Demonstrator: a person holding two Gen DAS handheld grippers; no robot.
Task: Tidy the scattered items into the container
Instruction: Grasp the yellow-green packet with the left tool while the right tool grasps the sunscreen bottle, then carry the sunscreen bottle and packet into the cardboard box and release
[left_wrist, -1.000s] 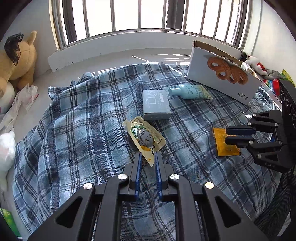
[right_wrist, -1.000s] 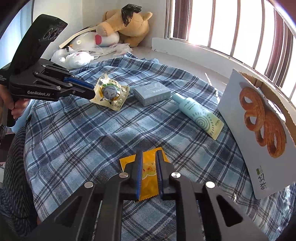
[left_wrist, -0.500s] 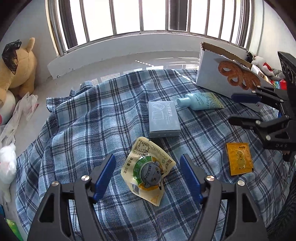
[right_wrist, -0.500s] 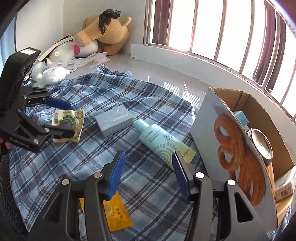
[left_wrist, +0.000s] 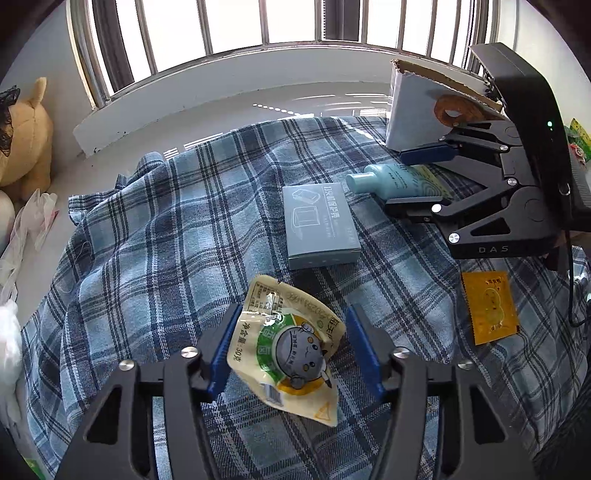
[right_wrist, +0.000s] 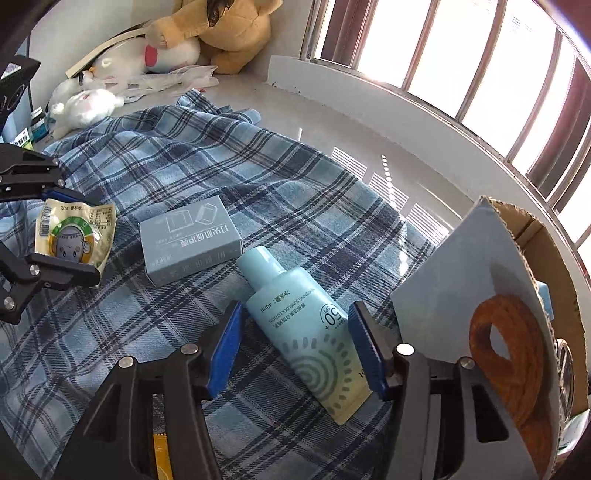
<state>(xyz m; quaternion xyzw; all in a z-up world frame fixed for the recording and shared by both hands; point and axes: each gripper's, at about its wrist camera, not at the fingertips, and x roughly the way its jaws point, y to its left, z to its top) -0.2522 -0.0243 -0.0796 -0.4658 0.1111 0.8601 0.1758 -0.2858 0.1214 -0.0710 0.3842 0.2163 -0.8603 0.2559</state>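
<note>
We are now holding both hand-held grippers spread where a second ago they were pinched shut: the left hand-held gripper (left_wrist: 288, 347) is straddling the snack pouch (left_wrist: 286, 349), the right hand-held gripper (right_wrist: 295, 347) the sunscreen tube (right_wrist: 306, 332), beside the cardboard box (right_wrist: 517, 314). Nothing is gripped yet.

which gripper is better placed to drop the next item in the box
Right. The right gripper is open around the sunblock tube, beside the cardboard box. The left gripper straddles the snack pouch, farther away.
</note>
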